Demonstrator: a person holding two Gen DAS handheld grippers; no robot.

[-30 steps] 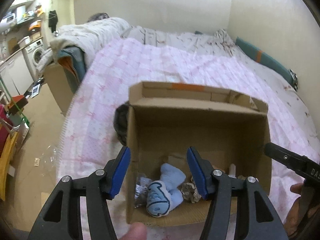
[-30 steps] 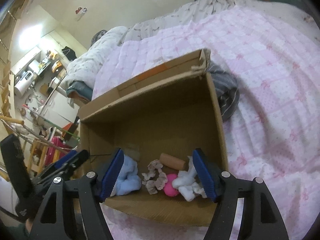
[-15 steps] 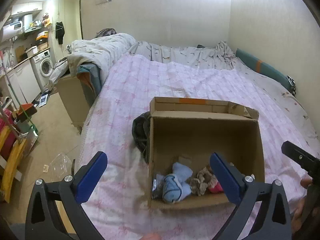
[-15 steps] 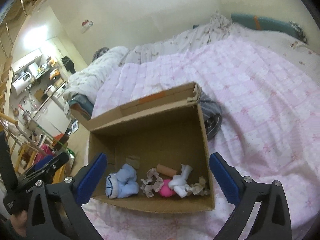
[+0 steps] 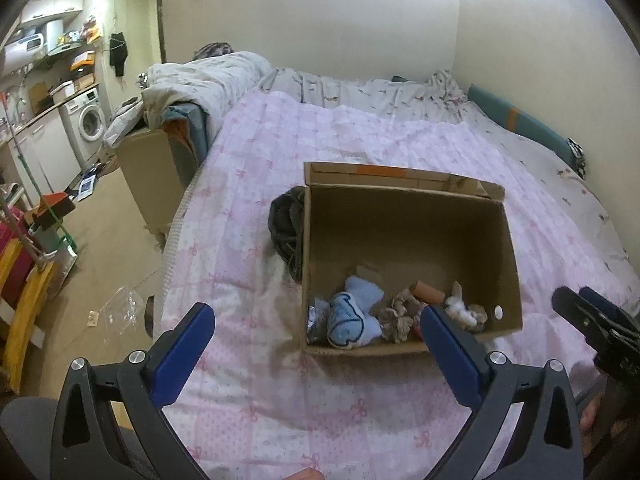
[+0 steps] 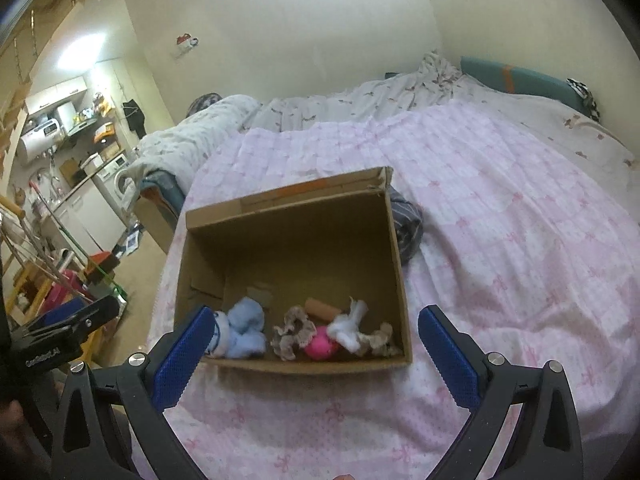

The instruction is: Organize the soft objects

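An open cardboard box (image 5: 404,240) (image 6: 296,220) sits on the pink bedspread. Along its near wall lie a light blue plush (image 5: 352,316) (image 6: 242,330), a beige frilly scrunchie (image 5: 398,312) (image 6: 292,330), a pink ball (image 6: 320,346), a white fluffy piece (image 6: 348,326) and an orange roll (image 5: 430,291) (image 6: 320,308). My left gripper (image 5: 320,356) is open and empty, held back above the bed in front of the box. My right gripper (image 6: 316,356) is open and empty, also in front of the box.
A dark striped garment (image 5: 286,232) (image 6: 406,232) lies on the bed beside the box. A white quilt (image 5: 208,80) is piled over a crate at the bed's left edge. The floor and kitchen clutter (image 5: 48,208) lie to the left.
Both grippers have opened wide and pulled up and back from inside the box. The soft items stay in the box.
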